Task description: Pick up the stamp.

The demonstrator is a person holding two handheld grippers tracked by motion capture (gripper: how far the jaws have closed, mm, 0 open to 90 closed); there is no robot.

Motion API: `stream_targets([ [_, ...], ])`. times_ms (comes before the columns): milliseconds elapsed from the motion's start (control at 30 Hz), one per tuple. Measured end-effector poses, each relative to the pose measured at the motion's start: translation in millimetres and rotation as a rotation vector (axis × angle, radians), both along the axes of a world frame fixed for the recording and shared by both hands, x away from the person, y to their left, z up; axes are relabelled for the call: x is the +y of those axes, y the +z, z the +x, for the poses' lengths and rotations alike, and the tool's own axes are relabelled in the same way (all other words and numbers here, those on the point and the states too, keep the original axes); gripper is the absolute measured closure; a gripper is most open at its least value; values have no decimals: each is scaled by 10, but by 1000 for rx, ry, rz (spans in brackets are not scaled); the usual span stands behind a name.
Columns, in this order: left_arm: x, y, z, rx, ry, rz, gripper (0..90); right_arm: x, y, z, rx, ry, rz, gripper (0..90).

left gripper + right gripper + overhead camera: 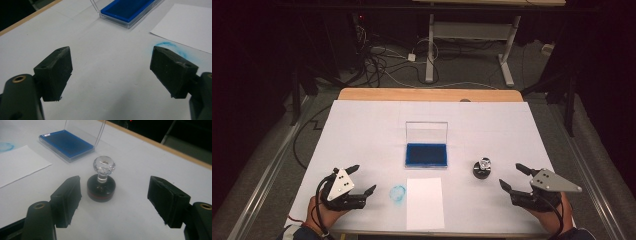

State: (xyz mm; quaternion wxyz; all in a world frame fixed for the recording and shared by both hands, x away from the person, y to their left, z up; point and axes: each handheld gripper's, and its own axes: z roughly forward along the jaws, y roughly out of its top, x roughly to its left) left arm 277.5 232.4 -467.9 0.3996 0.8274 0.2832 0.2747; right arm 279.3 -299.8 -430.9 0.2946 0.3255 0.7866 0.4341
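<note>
A round black stamp (482,168) (101,184) with a clear faceted knob stands upright on the white table cover, right of centre. A blue ink pad (426,154) (130,9) (65,144) lies in its clear case with the lid raised. A white sheet of paper (425,202) (190,25) (17,165) lies near the front edge, a blue ink smudge (397,193) (172,47) to its left. My right gripper (516,177) (115,193) is open, just short of the stamp. Open over bare cover at the front left, my left gripper (360,179) (111,62) holds nothing.
The white cover (362,135) lies on a wooden table whose far edge (427,94) shows beyond it. Behind the table are a desk frame (472,45) and loose cables (382,60) on the floor.
</note>
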Motion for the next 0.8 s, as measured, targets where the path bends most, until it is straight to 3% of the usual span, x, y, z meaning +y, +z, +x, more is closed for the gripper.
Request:
stream_targets([
  [200, 2, -8, -19, 19, 7, 5, 173, 85, 111, 166, 94, 32, -45, 286],
  [367, 5, -12, -3, 8, 2, 10, 173, 174, 169, 232, 115, 49, -79, 280],
  [467, -4, -24, -11, 25, 1, 18, 173, 237, 242, 310, 132, 53, -84, 280],
  [633, -6, -25, -8, 22, -5, 22, 173, 333, 286, 453, 195, 58, -114, 278],
  [800, -7, -37, -1, 26, -7, 24, 173, 412, 282, 565, 229, 58, -137, 271],
])
